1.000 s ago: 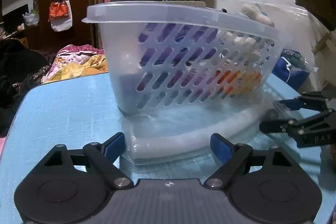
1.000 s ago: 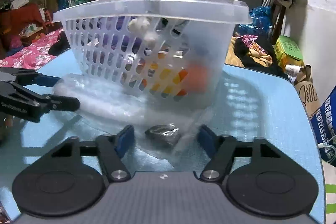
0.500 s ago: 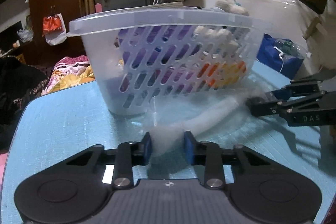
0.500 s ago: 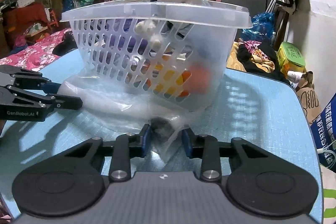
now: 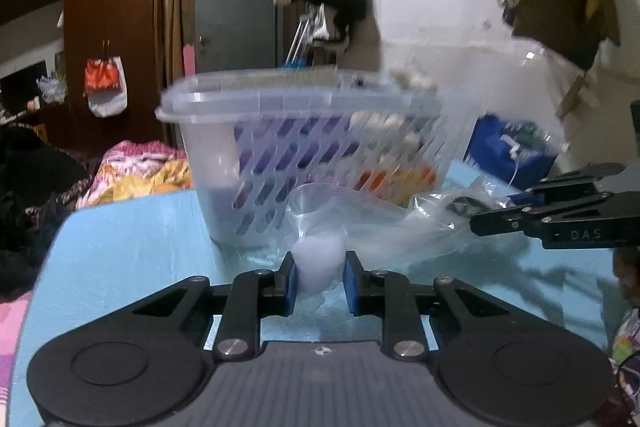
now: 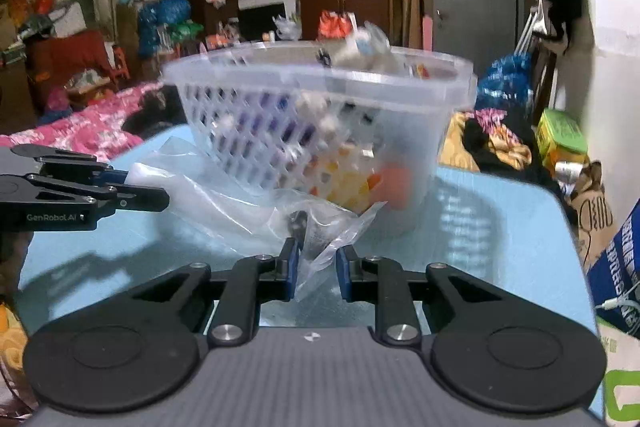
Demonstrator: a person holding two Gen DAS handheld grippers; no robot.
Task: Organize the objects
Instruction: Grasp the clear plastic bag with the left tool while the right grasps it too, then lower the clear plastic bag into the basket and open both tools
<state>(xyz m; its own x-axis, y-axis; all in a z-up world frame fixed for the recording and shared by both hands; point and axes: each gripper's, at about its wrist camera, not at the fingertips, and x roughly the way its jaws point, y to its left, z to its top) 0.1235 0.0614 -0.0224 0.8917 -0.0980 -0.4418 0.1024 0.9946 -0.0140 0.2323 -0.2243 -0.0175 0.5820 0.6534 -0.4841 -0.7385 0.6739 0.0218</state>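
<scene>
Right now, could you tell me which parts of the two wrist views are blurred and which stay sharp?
In the left wrist view, the basket is smeared, while the left gripper, shut on the plastic bag, looks crisp. In the right wrist view, the basket and background are likewise soft, the right gripper sharp, and fisheye distortion bends the table edge.

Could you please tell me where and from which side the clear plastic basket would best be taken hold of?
Probably by the wide rim of the clear plastic basket, coming in level from the open short end that faces the right gripper. The lip juts out past the tapering slotted walls, giving the fingers an edge. Both the right gripper and the left gripper are now shut on the plastic bag, so one would first have to let go.
</scene>
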